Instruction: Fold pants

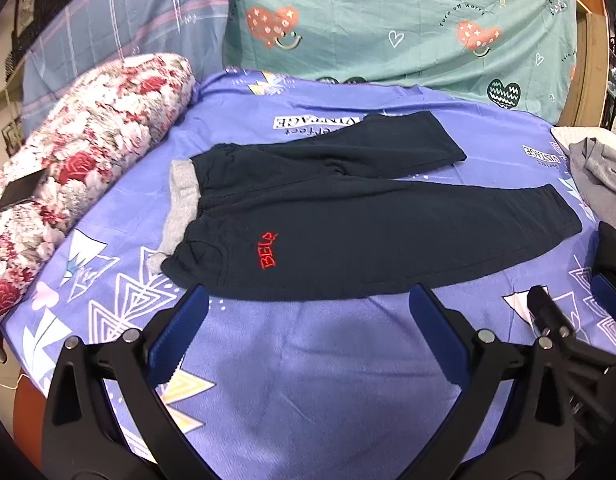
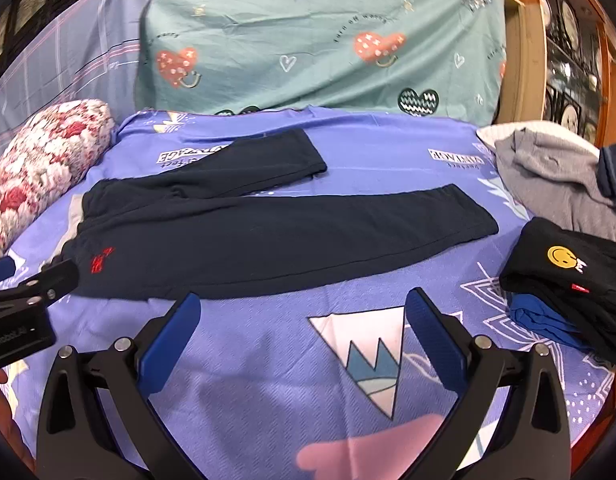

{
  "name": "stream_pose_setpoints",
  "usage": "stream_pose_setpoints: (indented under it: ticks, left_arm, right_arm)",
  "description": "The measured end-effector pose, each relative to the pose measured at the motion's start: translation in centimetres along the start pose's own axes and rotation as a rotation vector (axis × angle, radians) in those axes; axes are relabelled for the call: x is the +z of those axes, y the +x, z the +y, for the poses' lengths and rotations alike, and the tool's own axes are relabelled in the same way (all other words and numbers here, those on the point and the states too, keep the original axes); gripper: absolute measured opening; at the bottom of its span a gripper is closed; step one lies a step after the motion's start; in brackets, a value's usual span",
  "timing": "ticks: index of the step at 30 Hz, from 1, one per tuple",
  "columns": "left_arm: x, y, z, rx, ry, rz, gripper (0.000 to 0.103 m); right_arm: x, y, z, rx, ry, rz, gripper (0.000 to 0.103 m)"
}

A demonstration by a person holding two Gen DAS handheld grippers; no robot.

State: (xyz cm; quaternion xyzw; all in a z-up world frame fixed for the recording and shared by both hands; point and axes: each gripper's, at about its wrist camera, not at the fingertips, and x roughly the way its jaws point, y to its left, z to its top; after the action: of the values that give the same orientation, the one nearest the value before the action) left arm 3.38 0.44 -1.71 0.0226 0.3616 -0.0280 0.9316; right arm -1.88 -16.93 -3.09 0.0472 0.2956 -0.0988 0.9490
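Dark pants [image 1: 347, 216] lie flat mid-bed on the purple sheet [image 1: 308, 360], waistband toward the floral pillow [image 1: 80, 152], legs toward the folded clothes pile [image 2: 567, 280] at the right edge; left gripper [image 1: 308, 308] and right gripper [image 2: 304, 312] both hover wide-jawed, empty, near the front edge.

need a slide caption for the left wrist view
Open left gripper hovers over the purple patterned bedsheet before dark navy fleece pants lying flat, unfolded.

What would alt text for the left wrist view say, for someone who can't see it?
Dark navy pants with red stitched lettering lie spread flat on a purple patterned bedsheet, waistband to the left. The left tool hangs open and empty just short of their near edge. A floral bolster lies alongside.
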Motion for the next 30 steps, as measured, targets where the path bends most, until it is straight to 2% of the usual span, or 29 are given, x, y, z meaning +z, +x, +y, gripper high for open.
stream_pose_setpoints:
  ticks: [1,3,6,11,14,18,21,25,27,28,29,30]
  left_arm:
    - [0.2,0.6,0.4,-0.022,-0.011,0.027,0.101]
    - [0.7,2.6,2.2,-0.094,-0.076,0.129,0.101]
    - [0.8,5.5,6.1,-0.171,-0.210,0.254,0.101]
    - [0.9,7.6,12.1,-0.107,-0.321,0.300,0.101]
    - [1.1,8.4,14.4,-0.129,-0.396,0.333,0.100]
    - [1.2,9.9,15.9,-0.209,-0.483,0.397,0.097]
    - [1.0,11.7,16.0,-0.266,-0.515,0.456,0.088]
    - [1.7,13.3,16.2,-0.217,-0.513,0.440,0.076]
    - [1.9,13.7,16.8,-0.218,-0.543,0.435,0.071]
    - [2.0,13.8,17.0,-0.208,-0.548,0.434,0.062]
    - [2.1,13.9,17.1,-0.192,-0.544,0.435,0.040]
    - [2.0,14.2,17.1,-0.165,-0.537,0.445,0.026]
  right_arm:
    - [0.3,0.5,-0.6,0.015,0.020,0.023,0.102]
    - [0.7,1.5,-1.6,0.045,0.059,0.068,0.102]
    - [1.1,3.1,-3.7,0.070,0.120,0.131,0.102]
    - [1.9,4.8,-6.6,0.075,0.143,0.177,0.102]
    - [2.5,5.7,-7.9,0.054,0.144,0.181,0.102]
    - [3.1,6.6,-9.2,0.060,0.183,0.196,0.102]
    - [3.5,7.2,-9.7,0.071,0.206,0.212,0.102]
    - [3.9,7.5,-10.7,0.061,0.211,0.210,0.102]
    - [4.0,7.5,-11.7,0.045,0.219,0.214,0.102]
    - [4.1,7.6,-12.3,0.034,0.228,0.219,0.102]
    - [4.2,7.7,-13.1,0.021,0.249,0.226,0.102]
    - [4.3,7.7,-14.1,0.010,0.274,0.232,0.102]
